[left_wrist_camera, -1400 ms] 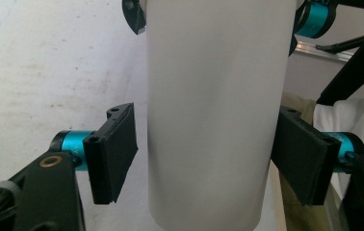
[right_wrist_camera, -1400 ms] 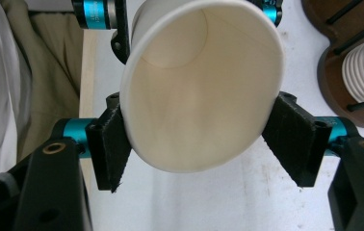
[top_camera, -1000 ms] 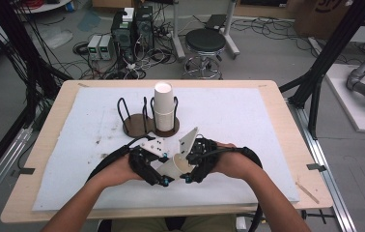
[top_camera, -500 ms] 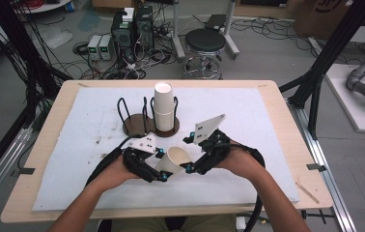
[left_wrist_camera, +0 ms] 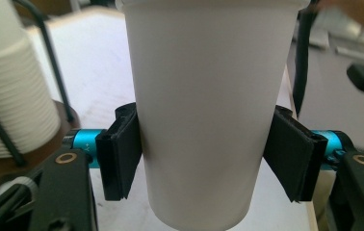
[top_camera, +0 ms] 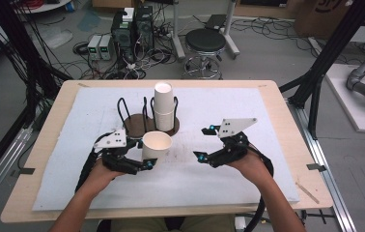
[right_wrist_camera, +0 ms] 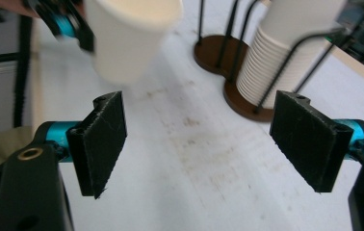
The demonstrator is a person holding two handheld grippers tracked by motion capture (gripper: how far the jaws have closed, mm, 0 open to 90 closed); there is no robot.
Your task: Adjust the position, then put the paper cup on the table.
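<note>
My left gripper (top_camera: 144, 153) is shut on a white paper cup (top_camera: 157, 145), which stands upright just above the white mat. In the left gripper view both pads (left_wrist_camera: 120, 159) press the cup's (left_wrist_camera: 204, 110) sides near its base; the jaws have just been easing a little wider with the cup between them. My right gripper (top_camera: 205, 142) is to the cup's right, apart from it. It has just been opening and is open with nothing between its pads (right_wrist_camera: 103, 139). The right gripper view has the held cup (right_wrist_camera: 129, 38) at upper left.
A stack of white cups (top_camera: 163, 108) stands in a wire holder on a brown base (top_camera: 137, 126), just behind the held cup. The white mat (top_camera: 229, 193) covers a wooden table (top_camera: 291, 140). Beyond it are a stool (top_camera: 204, 41) and cables.
The two grippers, close together on the cup before, have drawn apart. The right one let go and moved right. The left one carried the cup left and set it upright.
</note>
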